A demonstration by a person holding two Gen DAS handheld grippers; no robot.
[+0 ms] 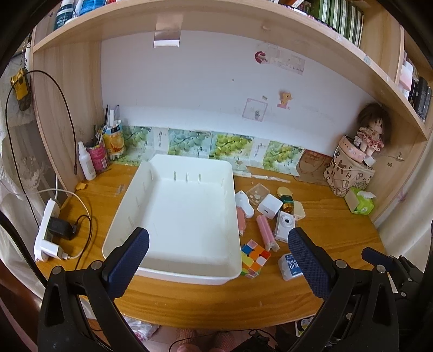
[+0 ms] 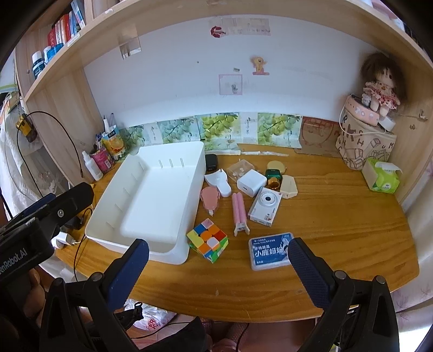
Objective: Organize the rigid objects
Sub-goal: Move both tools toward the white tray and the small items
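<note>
Your jaws stand wide apart on both the left gripper (image 1: 216,260) and right gripper (image 2: 217,266), holding nothing. One white tray (image 2: 189,173) sits on the desk (image 2: 338,216); just beside it lie one puzzle cube (image 2: 207,240), one camera (image 2: 263,206), one blue box (image 2: 270,250).

Home study nook, most likely a child's room: wooden desk (image 2: 324,243) set into a matching wooden shelf unit (image 1: 67,81) with rows of books (image 1: 341,19) overhead. Domestic character shown by stickers (image 2: 259,65) and a small drawing on the white back wall, grape-print paper panels (image 2: 216,127) along its base, a doll (image 2: 381,84) seated on a printed fabric bag (image 2: 365,146), and a tissue pack (image 2: 384,178). Further marked by a pen cup (image 1: 97,157), a spray bottle (image 1: 86,162) and a power strip (image 1: 46,232) with chargers at the desk's left edge.
</note>
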